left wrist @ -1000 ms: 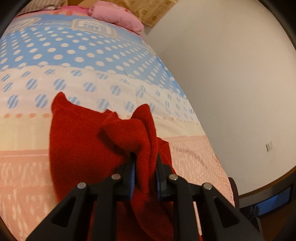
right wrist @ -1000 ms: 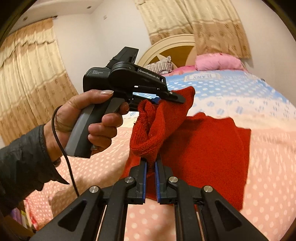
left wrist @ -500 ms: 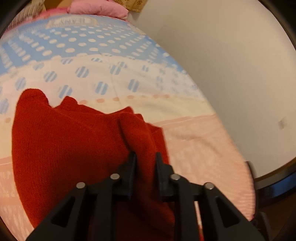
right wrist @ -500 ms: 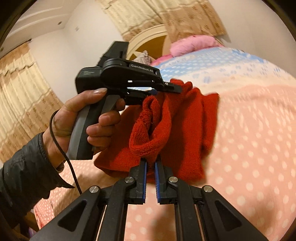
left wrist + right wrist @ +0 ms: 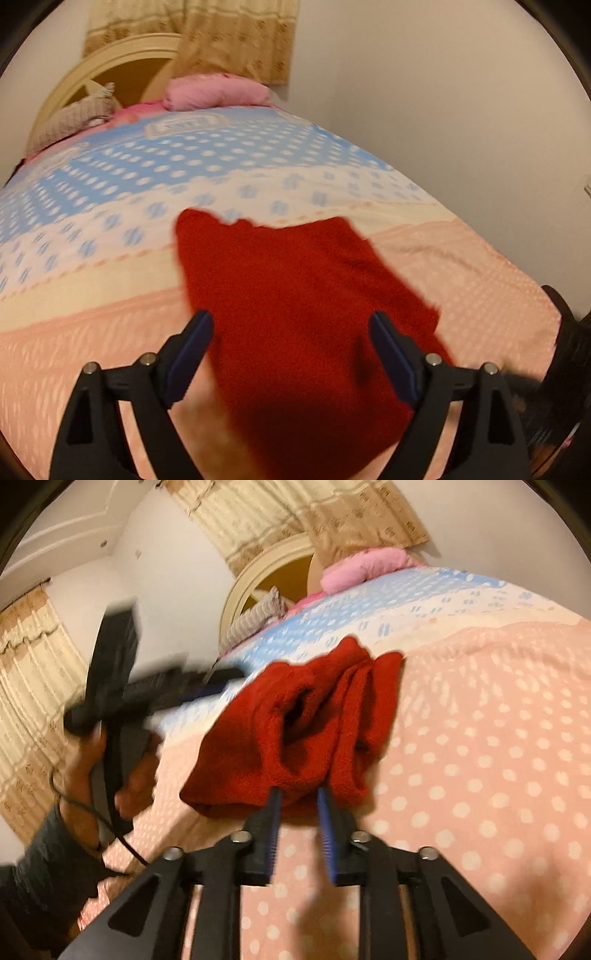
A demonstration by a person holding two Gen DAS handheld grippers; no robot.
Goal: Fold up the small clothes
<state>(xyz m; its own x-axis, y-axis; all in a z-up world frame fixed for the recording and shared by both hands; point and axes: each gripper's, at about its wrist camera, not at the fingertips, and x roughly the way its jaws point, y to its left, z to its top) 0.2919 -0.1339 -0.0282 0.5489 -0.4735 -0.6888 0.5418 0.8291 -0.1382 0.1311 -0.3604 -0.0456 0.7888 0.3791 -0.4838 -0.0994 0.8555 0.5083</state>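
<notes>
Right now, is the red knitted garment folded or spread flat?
Folded, loosely. In the right wrist view the red garment lies doubled on the bedspread, layers stacked and bunched, with an open pocket between them.

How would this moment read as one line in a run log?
left tongs: opening, nothing gripped | right tongs: opening, at garment's edge | red knitted garment: folded on pink dotted bedspread

The knit garment [image 5: 295, 295] lies on the bed [image 5: 110, 350], toward its foot and nearer the wall-side edge. Two pillows [image 5: 218, 90] sit at the head end against the headboard [image 5: 122, 62], with a curtain [image 5: 229, 37] behind.
</notes>
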